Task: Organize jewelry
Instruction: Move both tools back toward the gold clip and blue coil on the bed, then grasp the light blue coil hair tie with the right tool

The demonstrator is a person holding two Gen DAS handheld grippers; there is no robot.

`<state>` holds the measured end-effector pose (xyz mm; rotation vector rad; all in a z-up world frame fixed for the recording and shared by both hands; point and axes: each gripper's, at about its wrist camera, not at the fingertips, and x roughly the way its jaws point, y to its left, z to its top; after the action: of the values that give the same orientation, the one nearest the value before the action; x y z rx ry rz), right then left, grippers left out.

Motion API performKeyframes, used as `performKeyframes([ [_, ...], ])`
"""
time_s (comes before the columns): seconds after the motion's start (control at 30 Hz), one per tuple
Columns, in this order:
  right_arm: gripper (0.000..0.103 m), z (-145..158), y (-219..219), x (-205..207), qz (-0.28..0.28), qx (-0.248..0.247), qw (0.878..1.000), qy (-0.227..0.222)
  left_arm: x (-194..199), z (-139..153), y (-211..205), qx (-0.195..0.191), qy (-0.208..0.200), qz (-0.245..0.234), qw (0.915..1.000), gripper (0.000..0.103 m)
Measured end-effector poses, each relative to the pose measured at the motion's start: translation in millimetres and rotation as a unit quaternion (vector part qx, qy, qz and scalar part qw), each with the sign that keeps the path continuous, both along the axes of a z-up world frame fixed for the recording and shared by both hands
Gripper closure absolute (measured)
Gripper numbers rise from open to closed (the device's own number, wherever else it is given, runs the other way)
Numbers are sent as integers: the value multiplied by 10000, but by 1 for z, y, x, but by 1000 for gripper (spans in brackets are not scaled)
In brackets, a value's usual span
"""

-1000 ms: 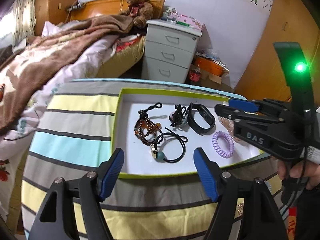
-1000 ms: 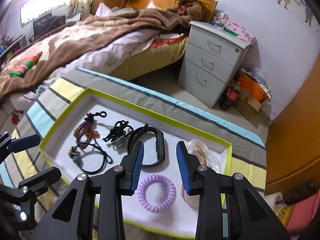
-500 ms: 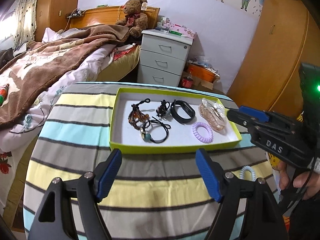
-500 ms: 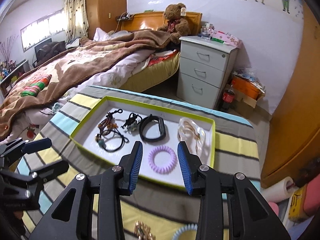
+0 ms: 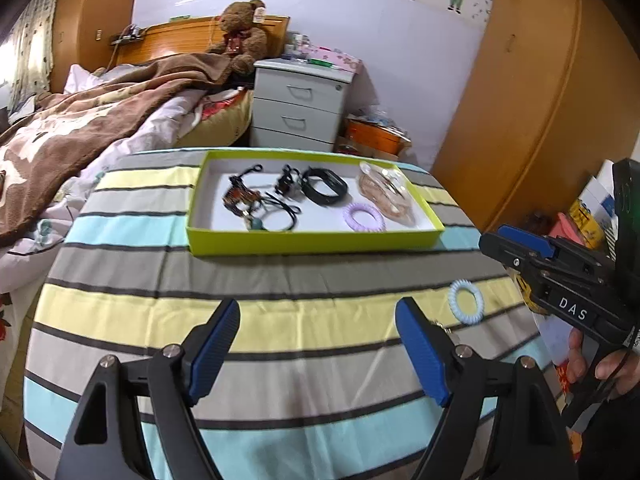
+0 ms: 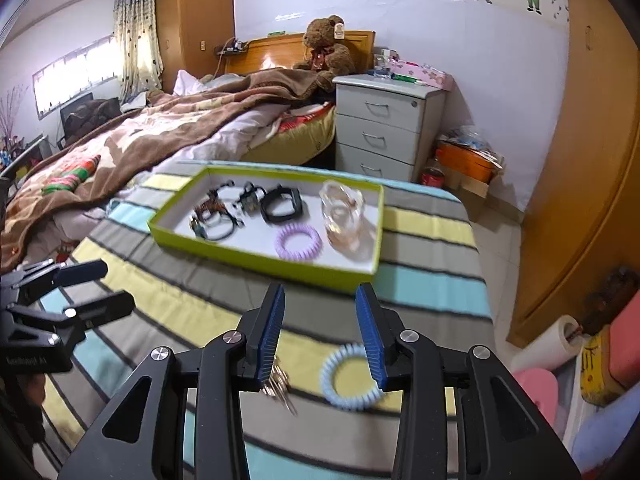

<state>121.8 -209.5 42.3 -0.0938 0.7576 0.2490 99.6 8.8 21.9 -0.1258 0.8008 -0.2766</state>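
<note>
As seen from the left wrist, holds the left gripper (image 5: 316, 344) spread wide and grasping nothing, low over the striped tablecloth (image 5: 160, 316); shows the green tray (image 5: 312, 240) straight ahead across the table, with a beaded bracelet (image 5: 240, 196), a black hair tie (image 5: 282, 212), a black wristband (image 5: 324, 186), a purple coil hair tie (image 5: 364, 217) and a clear pouch (image 5: 386, 192) already inside; shows a pale blue coil hair tie (image 5: 465, 302) lying flat on the cloth, outside the tray and off to the right of the blue fingers (image 5: 420, 356); puts the right gripper (image 5: 520, 246) just beyond and right of that coil, nearer to it than the left.

Seen from the right wrist, finds the right gripper (image 6: 320, 332) released, jaws parted and empty; places the blue coil (image 6: 349, 376) on the cloth below and slightly right of the gap, partly behind the right finger (image 6: 370, 334); a ring, so no long axis to line up; shows a small metal trinket (image 6: 280, 388), blurred, beside it under the left finger; sets the tray (image 6: 256, 258) ahead, well apart from the coil.

Likely calls for the right gripper to drop and shift slightly right over the coil's rim; risks catching the trinket too.
</note>
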Motion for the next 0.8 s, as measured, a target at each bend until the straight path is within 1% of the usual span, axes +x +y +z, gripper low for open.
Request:
performKeyframes([
  [0.07,60,-5,-7,-7,-65,-4,10000,28,-3,-4,-2,-68,21,-48,10000,21],
  [0.1,59,-9,-11,-10,-134,24,9999,73,-4,-6,-2,-113,53,-69,9999,21],
  [0.2,58,-17,-24,-16,-235,153,9994,178,-8,-11,-6,-200,57,-191,9996,21],
  [0.27,58,-26,-34,-19,-348,168,9989,266,-11,-12,-8,-214,41,-236,9995,17],
  [0.4,58,-43,-52,-12,-613,274,9963,535,-11,-17,-12,-356,117,-365,9986,14],
  [0.47,58,-51,-56,-5,-600,326,9949,736,-10,-19,-15,-334,169,-387,9985,13],
  [0.57,58,-57,-55,4,-576,197,9947,832,-8,-22,-18,-375,296,-434,9979,13],
  [0.63,58,-60,-55,8,-574,163,9944,871,-5,-25,-18,-346,418,-358,9979,13],
  [0.8,58,-68,-48,18,-444,11,9938,1017,-2,-30,-19,-295,551,-324,9975,13],
])
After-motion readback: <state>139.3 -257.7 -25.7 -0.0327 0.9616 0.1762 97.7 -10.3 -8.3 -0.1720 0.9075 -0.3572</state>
